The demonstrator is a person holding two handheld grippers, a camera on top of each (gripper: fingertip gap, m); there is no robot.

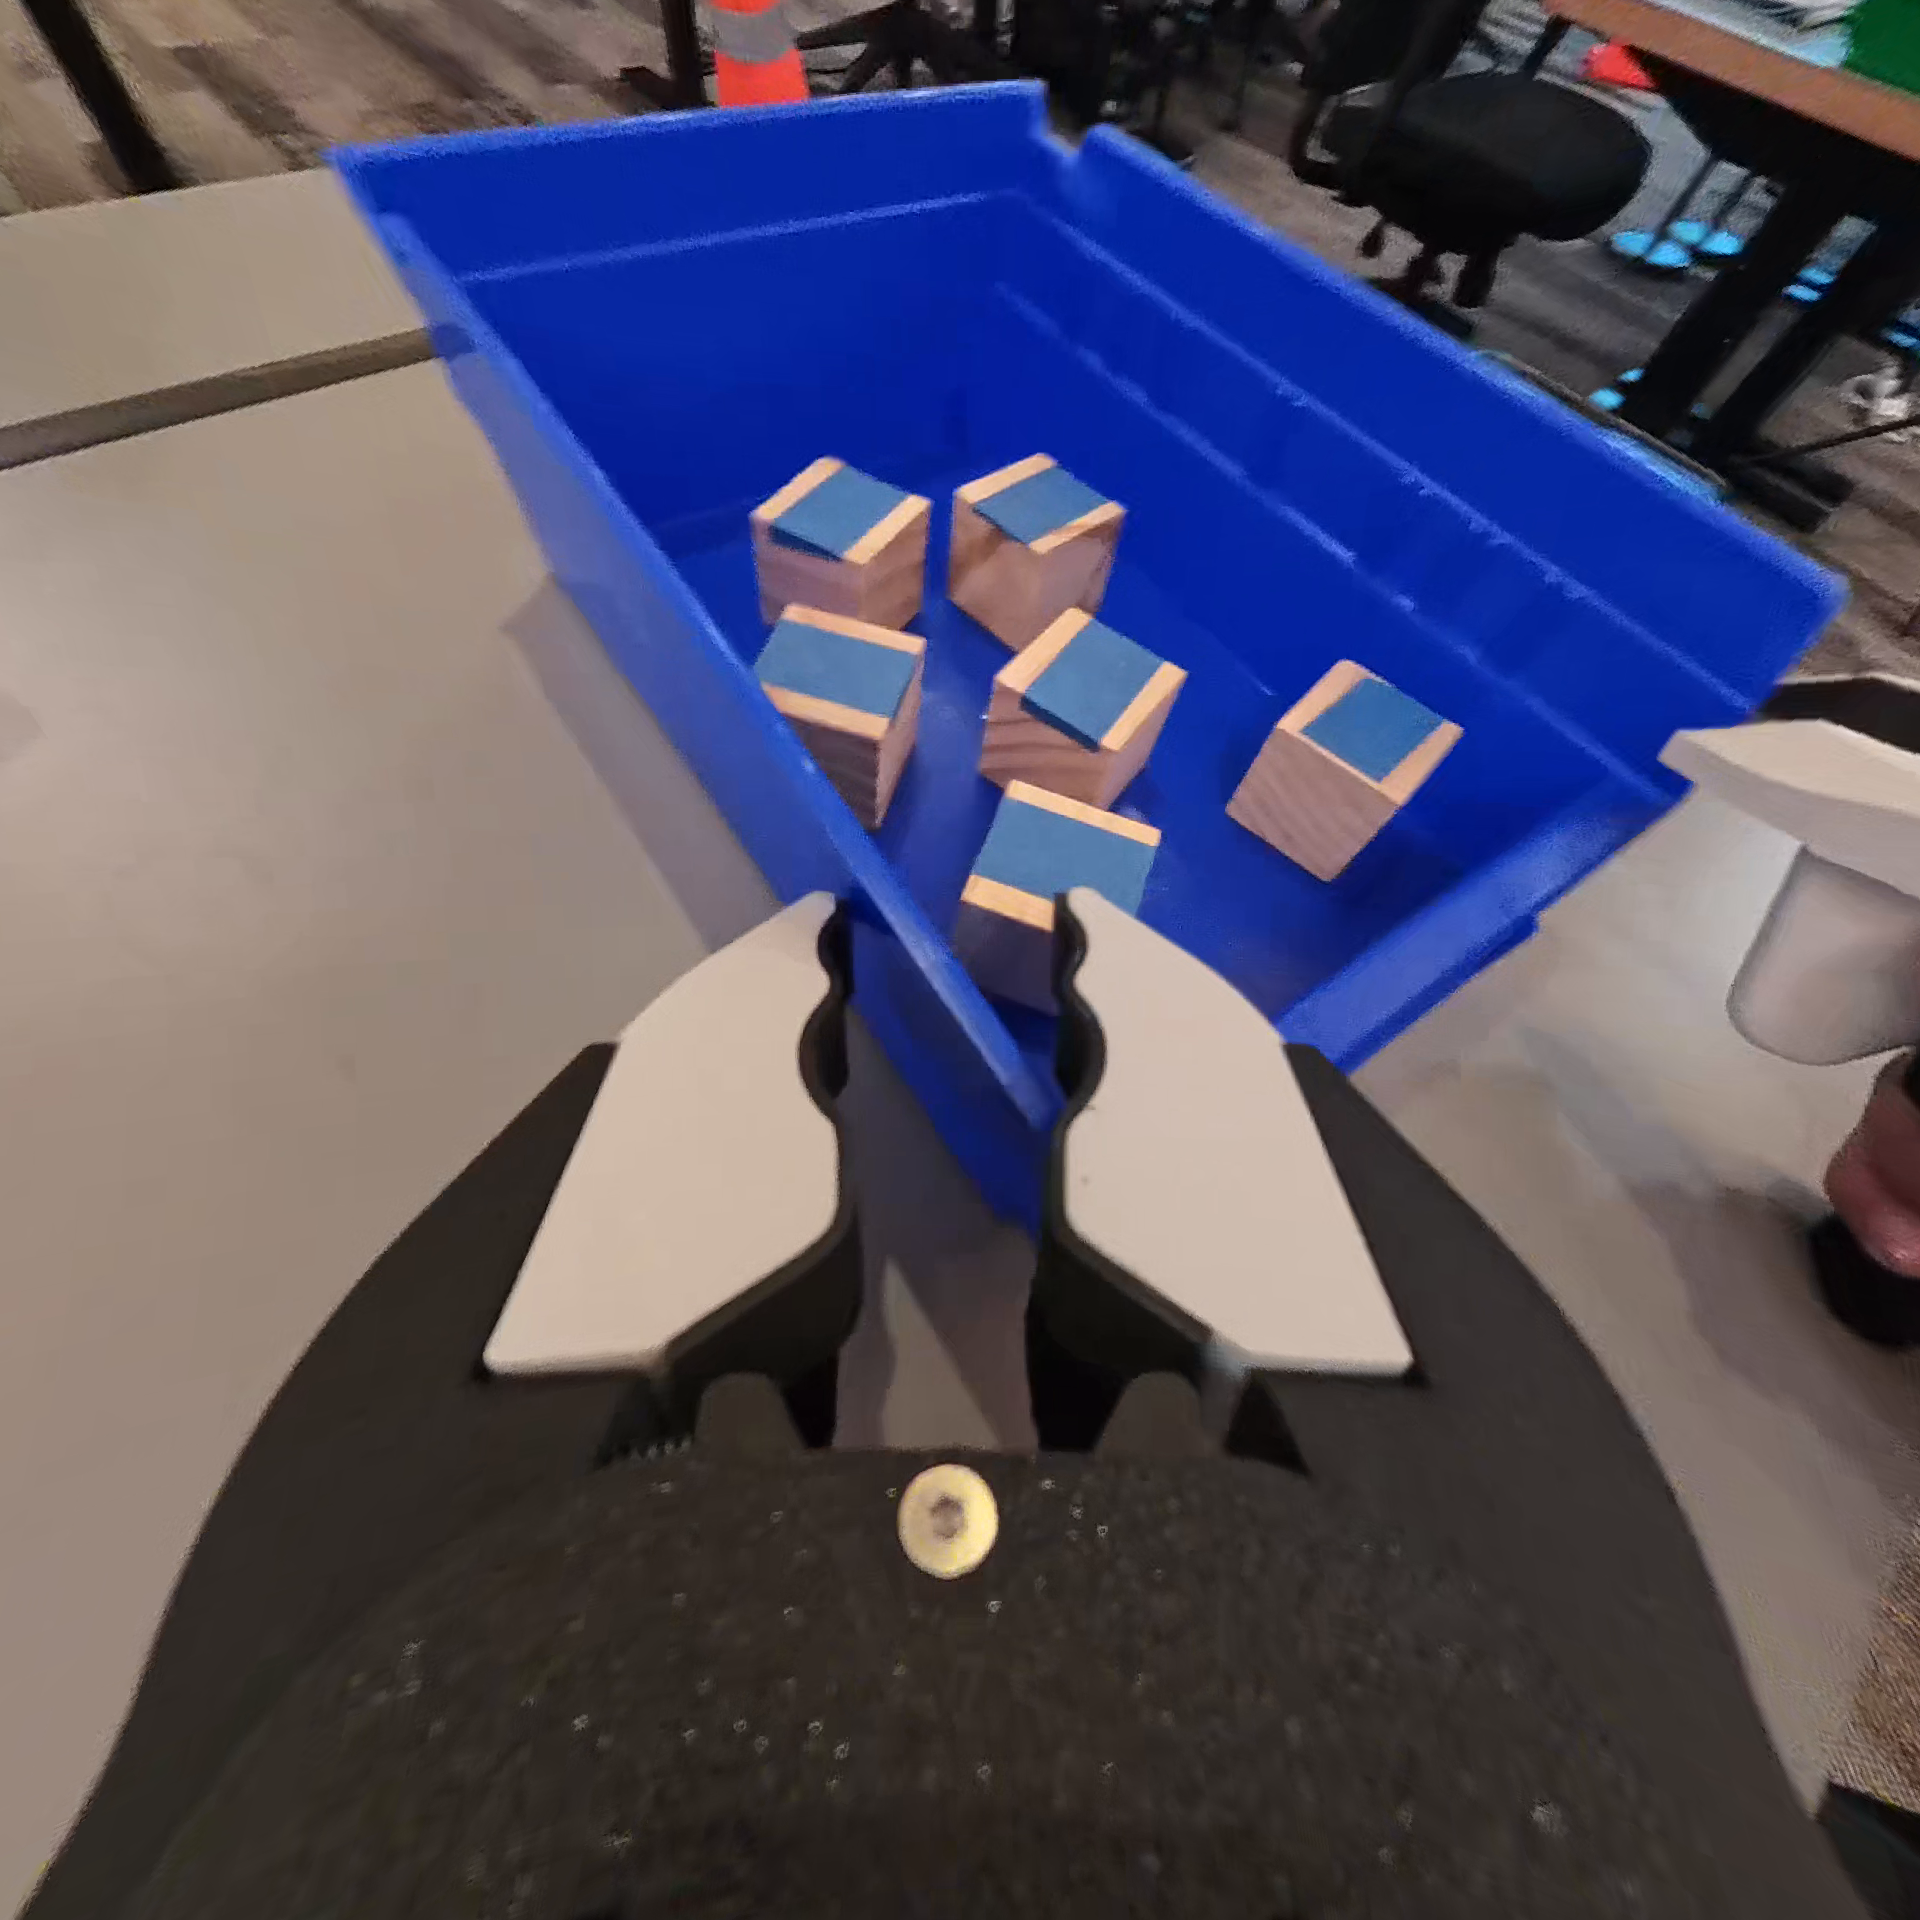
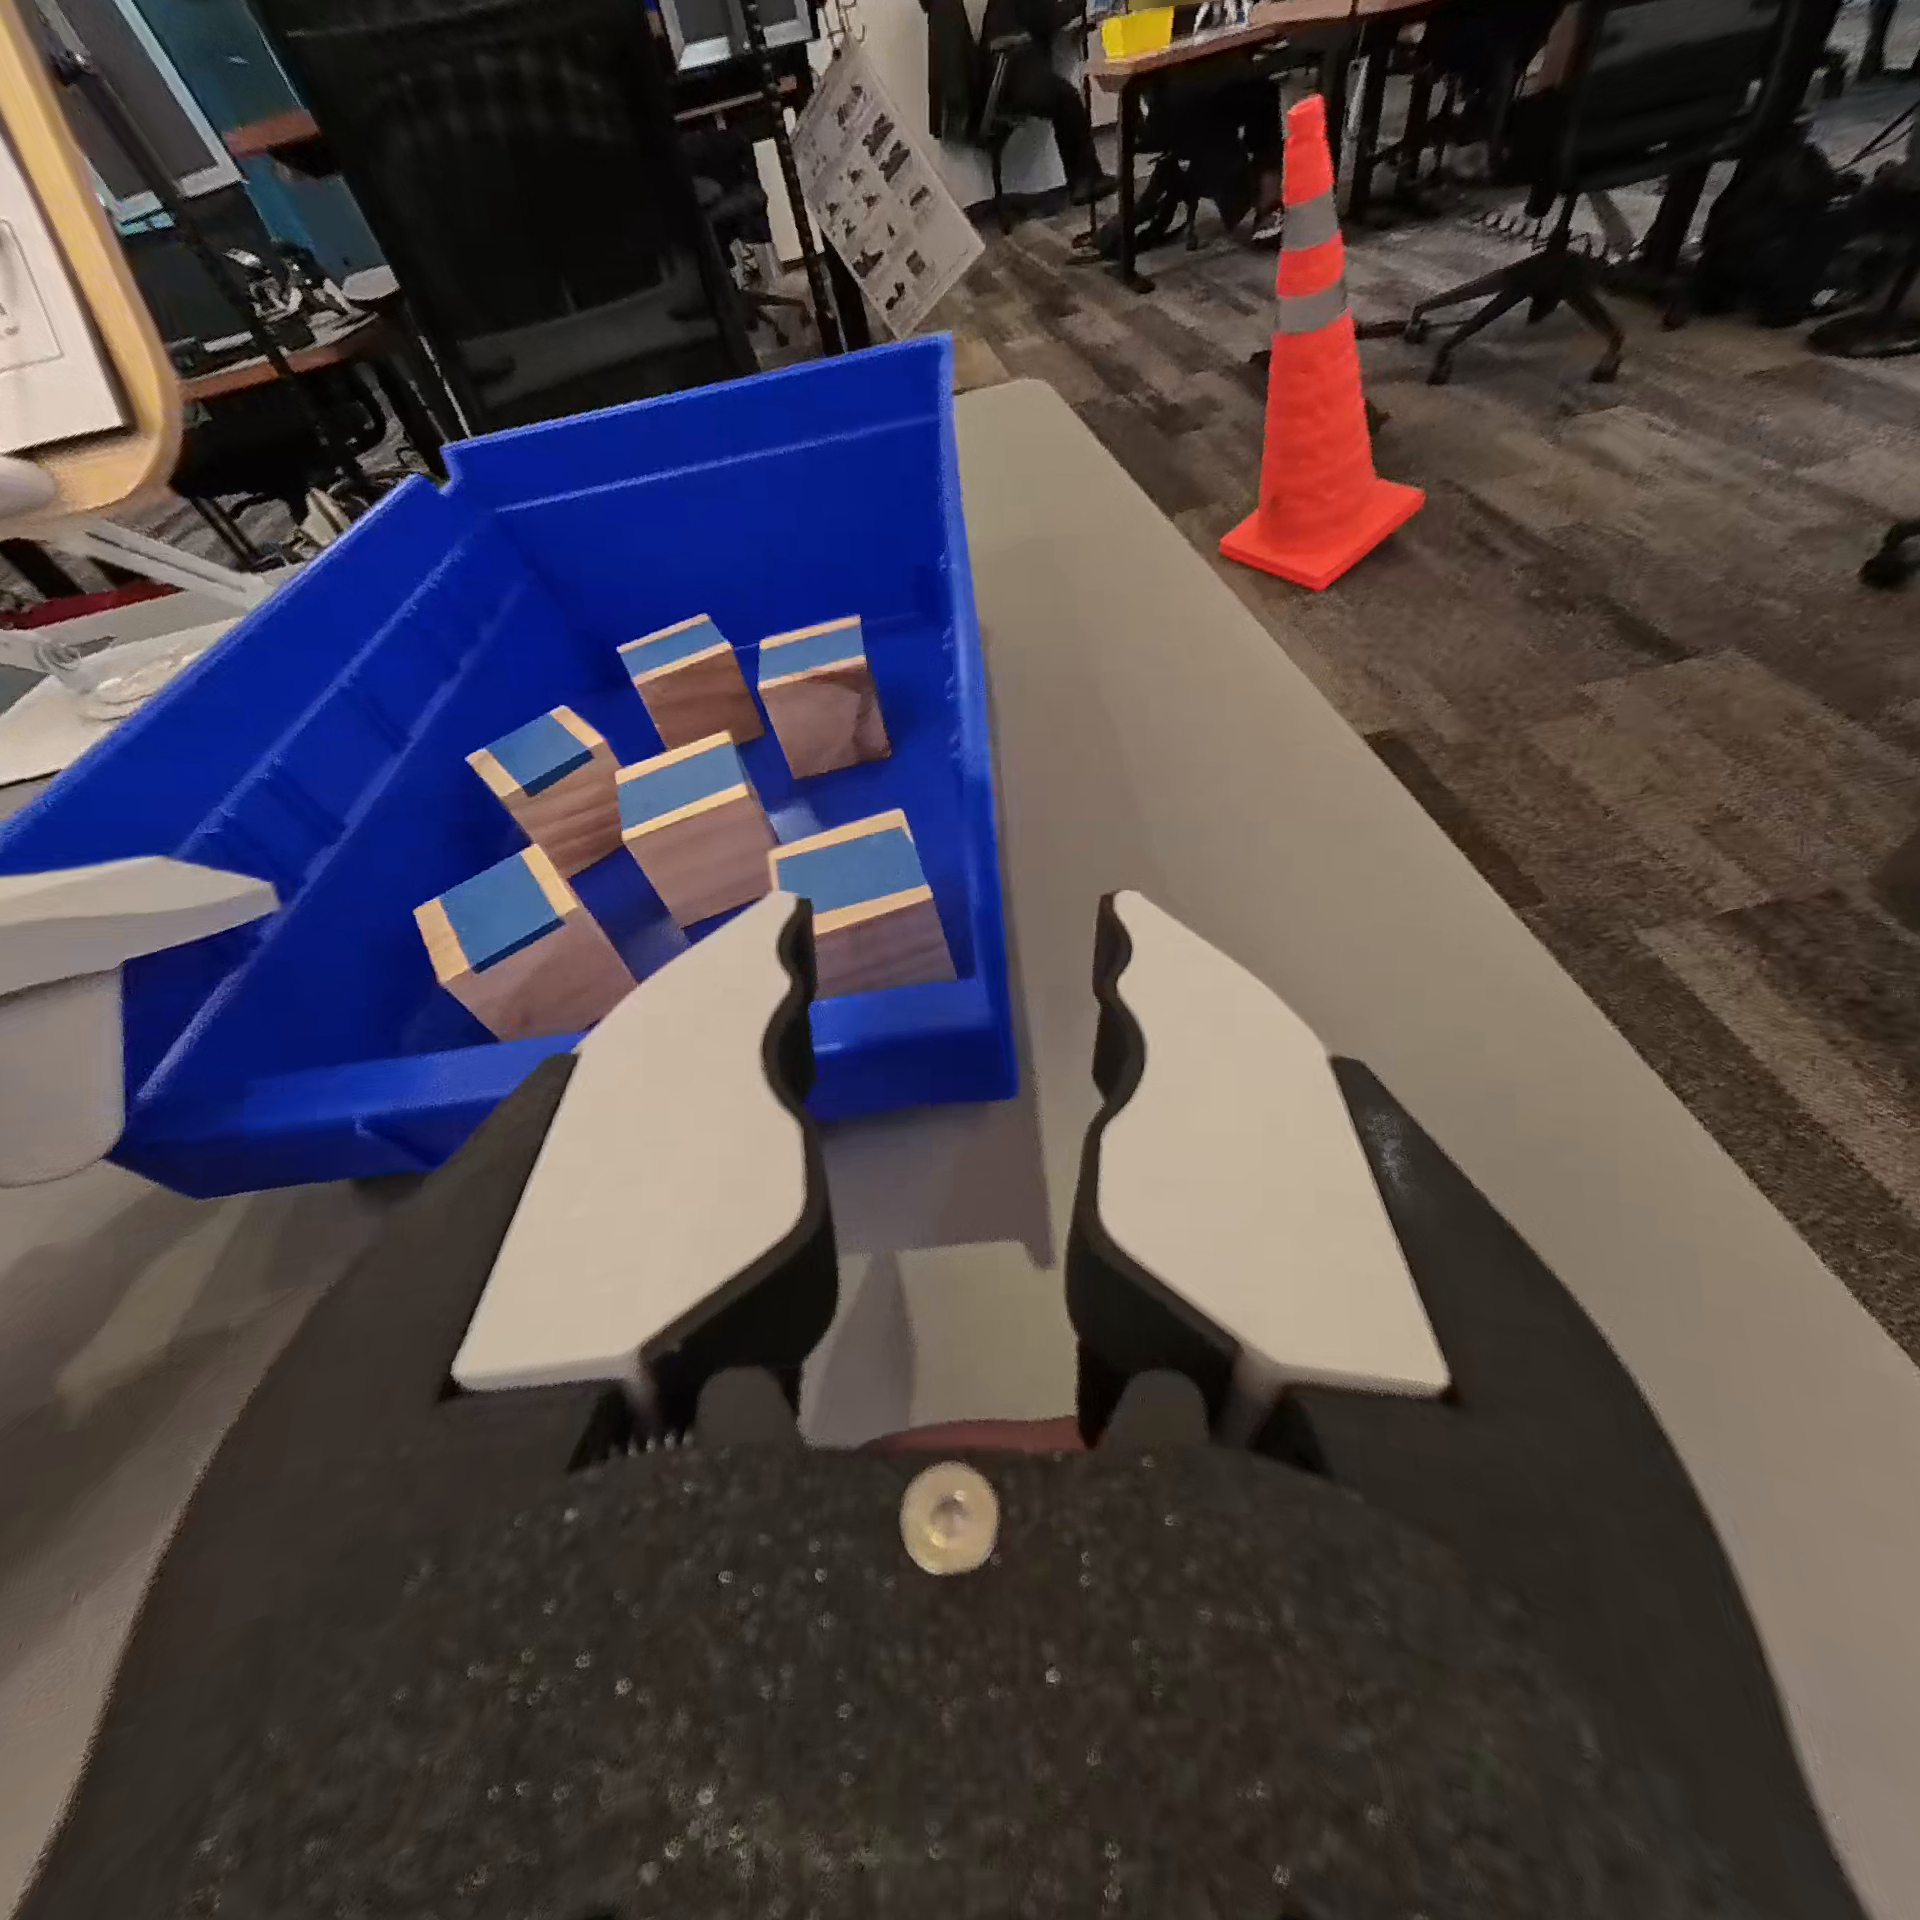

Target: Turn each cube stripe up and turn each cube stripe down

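Six wooden cubes (image 1: 1070, 707) sit stripe up inside the blue bin (image 1: 1299, 436) on the tabletop (image 1: 260, 779), suggesting the turn-down half remains; the left gripper (image 1: 951, 914) and right gripper (image 2: 951, 914) hover just outside the bin's near end, jaws parted and empty.

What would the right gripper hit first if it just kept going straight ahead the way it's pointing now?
Probably nothing in the bin. The right gripper is open and points just past the near right corner of the blue bin, along the bare grey table. The bin wall might graze its left finger, though depth is hard to judge.
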